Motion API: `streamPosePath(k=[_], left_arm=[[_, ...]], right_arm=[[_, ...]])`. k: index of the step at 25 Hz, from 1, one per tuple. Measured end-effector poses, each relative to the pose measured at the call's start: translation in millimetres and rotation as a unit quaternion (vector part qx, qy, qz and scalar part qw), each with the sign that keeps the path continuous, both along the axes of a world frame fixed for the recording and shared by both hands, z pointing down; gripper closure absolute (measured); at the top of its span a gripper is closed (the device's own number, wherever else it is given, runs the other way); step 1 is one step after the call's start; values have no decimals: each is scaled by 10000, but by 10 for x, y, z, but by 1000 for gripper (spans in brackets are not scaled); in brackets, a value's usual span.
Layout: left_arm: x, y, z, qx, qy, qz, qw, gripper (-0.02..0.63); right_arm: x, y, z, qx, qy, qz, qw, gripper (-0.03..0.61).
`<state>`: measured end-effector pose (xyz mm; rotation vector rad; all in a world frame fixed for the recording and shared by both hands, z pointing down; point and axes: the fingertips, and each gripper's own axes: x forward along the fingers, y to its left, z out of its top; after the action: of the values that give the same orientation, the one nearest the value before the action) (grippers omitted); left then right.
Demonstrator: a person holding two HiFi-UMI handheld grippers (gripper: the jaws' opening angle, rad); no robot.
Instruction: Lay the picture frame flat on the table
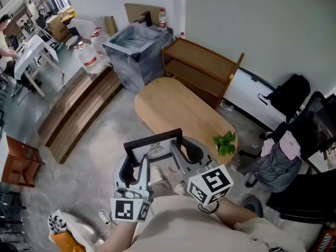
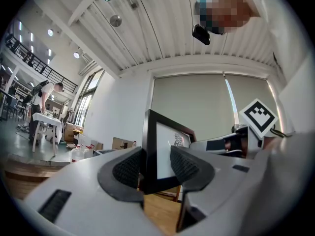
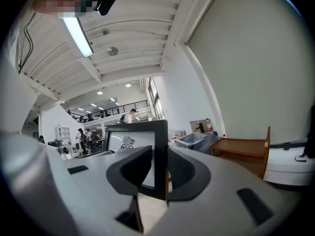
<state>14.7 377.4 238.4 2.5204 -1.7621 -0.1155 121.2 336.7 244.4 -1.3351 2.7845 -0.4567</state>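
The picture frame point(image 1: 155, 147), black-edged with a white sheet and a dark print, stands upright over the near end of the oval wooden table point(image 1: 181, 112). My left gripper point(image 1: 140, 166) is shut on its left side. In the left gripper view the frame point(image 2: 165, 149) sits between the ribbed pads point(image 2: 129, 170), its edge against the left one. My right gripper point(image 1: 177, 155) is shut on the frame's right side. In the right gripper view that black edge point(image 3: 160, 156) runs down between the two pads point(image 3: 181, 170).
A small green plant point(image 1: 226, 142) sits on the table to the right of the frame. Behind the table are a wooden shelf point(image 1: 202, 67) and a grey bin point(image 1: 137, 51). A chair with clothes point(image 1: 281, 156) stands at the right. Wooden planks point(image 1: 79, 109) lie on the floor at left.
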Motion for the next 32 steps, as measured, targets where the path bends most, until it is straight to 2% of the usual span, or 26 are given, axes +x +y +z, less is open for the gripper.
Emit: streamPosePath(k=[8,16,25,32], left_arm=[[-38,-114,73,37,-9,-3,10000,446],[-133,-466,210,-74,-16,24,10000,446],[-422,-1157,352,-229,12,70,9997,446],[-698,-1929,446,-416,29,222,9989,446]], right_arm=[[-39,-111,71,41,0,-2,10000,505],[-134,-457,218,-62,0,37,10000,505],[-418,-1143,353,-173,55,71,9998,505],[-690,-1886,446,-336,138,162,9992,505]])
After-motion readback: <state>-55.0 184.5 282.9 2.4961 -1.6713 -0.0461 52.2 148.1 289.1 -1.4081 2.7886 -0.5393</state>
